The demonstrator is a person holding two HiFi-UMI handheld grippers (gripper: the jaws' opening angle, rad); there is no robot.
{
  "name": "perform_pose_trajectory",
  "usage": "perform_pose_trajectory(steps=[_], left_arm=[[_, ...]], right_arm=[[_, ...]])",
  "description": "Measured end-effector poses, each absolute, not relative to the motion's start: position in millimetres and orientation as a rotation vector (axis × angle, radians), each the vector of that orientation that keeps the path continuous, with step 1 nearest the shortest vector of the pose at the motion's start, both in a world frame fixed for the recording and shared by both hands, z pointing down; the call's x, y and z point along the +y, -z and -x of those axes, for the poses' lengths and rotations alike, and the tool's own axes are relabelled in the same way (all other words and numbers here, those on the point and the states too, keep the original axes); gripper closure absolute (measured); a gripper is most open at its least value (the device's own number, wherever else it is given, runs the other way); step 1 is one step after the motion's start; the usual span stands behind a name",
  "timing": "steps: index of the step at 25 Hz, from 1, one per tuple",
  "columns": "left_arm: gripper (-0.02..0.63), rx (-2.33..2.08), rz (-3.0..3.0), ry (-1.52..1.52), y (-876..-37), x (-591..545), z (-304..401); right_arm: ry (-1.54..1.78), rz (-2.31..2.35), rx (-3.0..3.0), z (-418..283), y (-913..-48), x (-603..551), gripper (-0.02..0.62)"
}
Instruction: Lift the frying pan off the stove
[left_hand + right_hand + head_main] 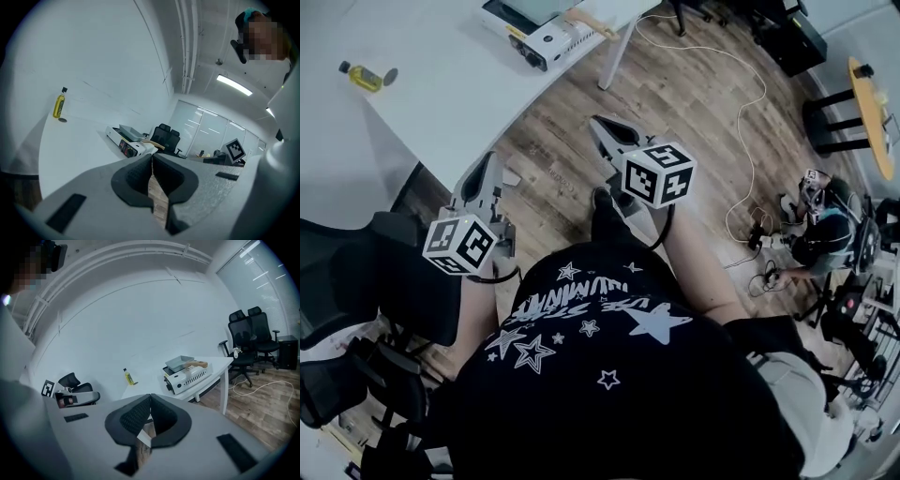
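A white portable stove (546, 36) stands at the far end of the white table (441, 94). On it rests a grey rectangular frying pan (180, 363) with a wooden handle (197, 364). The left gripper view has the stove (127, 144) and pan (130, 132) well ahead of the jaws. My left gripper (485, 173) is shut and empty, held over the floor near the table edge. My right gripper (604, 127) is shut too, with nothing in it, out over the wooden floor. Both are well short of the pan.
A yellow oil bottle (364, 77) with its cap beside it stands on the table to the left. Black office chairs (384, 281) are at my left, more (248, 338) beyond the table. A white cable (750, 122) runs over the floor. Another person (820, 230) sits at right.
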State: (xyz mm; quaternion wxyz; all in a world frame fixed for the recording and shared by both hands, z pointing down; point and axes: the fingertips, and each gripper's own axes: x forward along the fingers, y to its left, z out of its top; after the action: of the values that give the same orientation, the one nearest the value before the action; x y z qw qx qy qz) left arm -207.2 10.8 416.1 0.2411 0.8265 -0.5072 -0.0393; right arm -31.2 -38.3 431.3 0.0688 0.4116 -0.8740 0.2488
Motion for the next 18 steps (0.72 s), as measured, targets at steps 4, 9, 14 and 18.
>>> perform_pose_trajectory(steps=[4, 9, 14, 18], left_arm=[[0.592, -1.42, -2.236, 0.108, -414, -18, 199], [0.592, -1.451, -2.213, 0.1, -412, -44, 186], [0.592, -1.469, -2.198, 0.085, -412, -64, 165], [0.592, -1.495, -2.196, 0.082, -411, -81, 148]], right_arm=[[-0.758, -1.198, -2.655, 25, -427, -76, 0.588], [-0.786, -1.158, -2.665, 14, -428, -106, 0.588], [-0.809, -1.138, -2.669, -7, -430, -130, 0.588], [-0.82, -1.154, -2.662, -30, -435, -154, 0.588]])
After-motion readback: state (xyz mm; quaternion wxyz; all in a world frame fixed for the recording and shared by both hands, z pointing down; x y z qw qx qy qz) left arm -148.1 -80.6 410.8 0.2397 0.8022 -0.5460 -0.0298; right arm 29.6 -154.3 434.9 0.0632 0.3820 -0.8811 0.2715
